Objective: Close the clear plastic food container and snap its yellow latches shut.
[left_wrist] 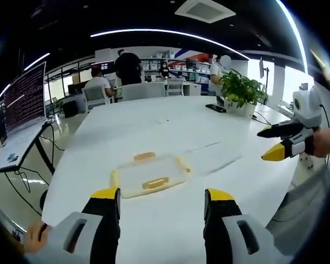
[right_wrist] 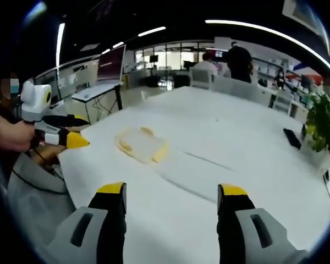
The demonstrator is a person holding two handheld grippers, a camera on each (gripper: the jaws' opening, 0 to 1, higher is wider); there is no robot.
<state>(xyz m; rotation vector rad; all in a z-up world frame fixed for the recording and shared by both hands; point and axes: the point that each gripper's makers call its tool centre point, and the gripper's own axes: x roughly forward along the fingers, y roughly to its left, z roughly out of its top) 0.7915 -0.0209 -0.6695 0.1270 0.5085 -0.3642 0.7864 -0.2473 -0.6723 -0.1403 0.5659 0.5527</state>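
The container (left_wrist: 149, 176) is lying near the bench (left_wrist: 170, 126) edge, lid seemingly on; both grippers, left (left_wrist: 162, 195) and right (right_wrist: 172, 192), are hovering clear with jaws spread, gripping nothing. Risk: the light box is likely sliding or tipping when a latch (left_wrist: 155, 183) gets pressed one-sided without the other gripper bracing it.

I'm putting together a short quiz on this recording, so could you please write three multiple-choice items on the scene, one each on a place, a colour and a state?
1. Where does the clear plastic food container lie?
A. on the white table
B. on a chair
C. on the floor

2. What colour are the container's latches?
A. blue
B. yellow
C. red

3. How do the fingers of the left gripper stand?
A. shut on the container
B. shut on nothing
C. open, apart from the container

Answers: 1 A, it rests on the white table near the edge; 2 B, yellow tabs show along its rim; 3 C, a wide gap shows between them, short of the container.
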